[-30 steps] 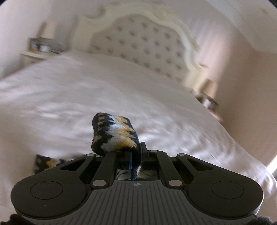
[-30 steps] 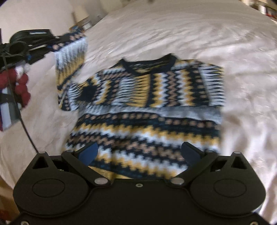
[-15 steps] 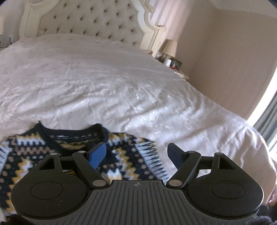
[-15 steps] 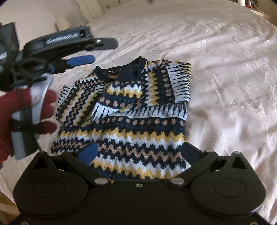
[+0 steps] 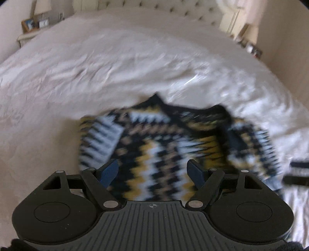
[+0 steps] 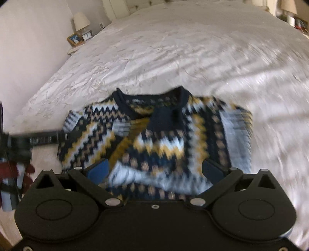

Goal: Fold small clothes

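Note:
A small knitted sweater with navy, yellow, white and tan zigzags lies flat on the white bed, both sleeves folded in across its front, navy collar away from me. It also shows, blurred, in the left wrist view. My left gripper is open and empty above the sweater's near part. My right gripper is open and empty above the sweater's lower part. The left gripper shows as a dark blurred bar at the left of the right wrist view.
The white bedspread stretches all around the sweater. A bedside table with a lamp and picture frame stands at the far left. A tufted headboard is at the back. Another bedside table sits at the far right.
My left gripper laid the sleeve across the sweater's front, opened and drew back over the sweater's near part. My right gripper stayed open and moved closer over the sweater.

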A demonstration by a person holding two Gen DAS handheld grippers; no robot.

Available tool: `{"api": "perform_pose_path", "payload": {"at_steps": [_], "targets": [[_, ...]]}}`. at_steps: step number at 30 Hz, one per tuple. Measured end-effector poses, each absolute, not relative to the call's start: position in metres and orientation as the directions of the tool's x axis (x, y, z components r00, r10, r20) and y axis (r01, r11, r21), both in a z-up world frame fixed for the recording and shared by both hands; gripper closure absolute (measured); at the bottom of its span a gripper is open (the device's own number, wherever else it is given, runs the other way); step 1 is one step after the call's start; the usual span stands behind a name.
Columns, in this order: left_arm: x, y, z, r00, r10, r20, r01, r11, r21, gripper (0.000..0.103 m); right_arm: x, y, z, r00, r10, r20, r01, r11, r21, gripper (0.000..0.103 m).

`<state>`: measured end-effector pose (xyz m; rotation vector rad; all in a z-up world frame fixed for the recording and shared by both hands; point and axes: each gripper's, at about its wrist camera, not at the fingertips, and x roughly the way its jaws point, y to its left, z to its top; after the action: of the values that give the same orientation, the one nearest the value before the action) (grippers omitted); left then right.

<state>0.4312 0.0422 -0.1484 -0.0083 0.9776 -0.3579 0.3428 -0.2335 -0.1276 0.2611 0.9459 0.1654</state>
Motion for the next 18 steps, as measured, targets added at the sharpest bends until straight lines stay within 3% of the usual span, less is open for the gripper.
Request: {"api": "perform_pose_path", "payload": {"at_steps": [4,13,15,18], "targets": [[0.452,0.059,-0.182,0.442,-0.271,-0.855,0.253,0.952,-0.172,0.026,0.394,-0.219,-0.135,0.561,0.218,-0.798,-0.012,0.967,0.256,0.002],[0.452,0.067,-0.187,0.466,-0.31,-0.829,0.204,0.949,-0.241,0.023,0.481,-0.176,-0.185,0.441,0.02,-0.898,0.0,1.0,0.023,0.022],[0.446,0.07,-0.179,0.487,-0.321,-0.812,0.187,0.947,-0.262,0.023,0.487,-0.174,-0.193,0.404,-0.01,-0.915,0.001,1.0,-0.011,0.052],[0.432,0.077,-0.168,0.511,-0.327,-0.795,0.171,0.945,-0.279,0.023,0.485,-0.183,-0.193,0.391,-0.013,-0.92,0.008,1.0,-0.011,0.085]]}}
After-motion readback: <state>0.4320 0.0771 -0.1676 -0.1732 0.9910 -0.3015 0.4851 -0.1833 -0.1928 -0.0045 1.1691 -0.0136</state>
